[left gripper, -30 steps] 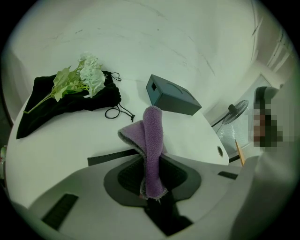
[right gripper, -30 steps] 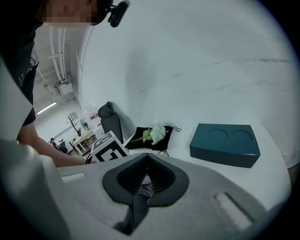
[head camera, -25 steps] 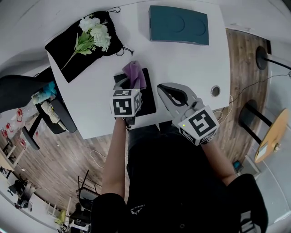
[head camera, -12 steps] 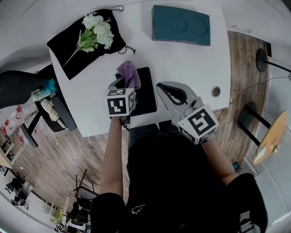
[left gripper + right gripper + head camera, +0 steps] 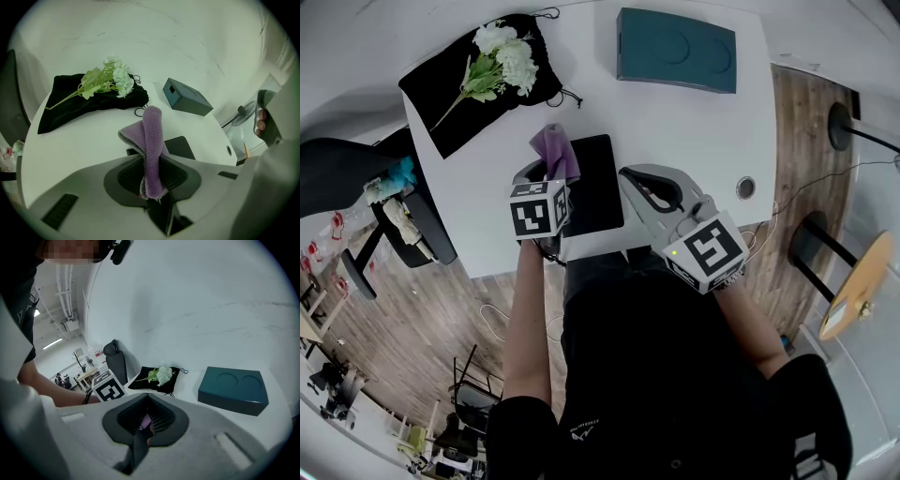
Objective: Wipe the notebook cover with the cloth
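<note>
Chair (image 5: 347, 187): black, left of the table, partly tucked under its edge.
Pouch (image 5: 455, 89): black, flat on the far left corner, drawstring loose at its right side.
Flowers (image 5: 502, 56): white blooms with green leaves, lying across the pouch.
Left gripper (image 5: 544, 171): jaws clamped on the cloth, marker cube facing up, held over the notebook's left edge.
Cloth (image 5: 553, 150): purple, folded, pinched at its lower end and standing up out of the jaws; contact with the cover impossible to tell.
Notebook (image 5: 598, 187): black, flat near the front edge, between the two grippers; left strip hidden behind the left gripper and the cloth.
Right gripper (image 5: 630, 176): jaws closed to a thin slit, gripping nothing; just beside the notebook's right edge, above the table.
Box (image 5: 675, 49): teal, two round recesses on top, at the far edge, well apart from the notebook.
Cable hole (image 5: 745, 187): round, ringed, near the right edge.
Table (image 5: 694, 122): white, smooth.
Floor (image 5: 797, 187): wood planks, cables trailing.
Round wooden top (image 5: 853, 286): far right, beside a black stand base.
</note>
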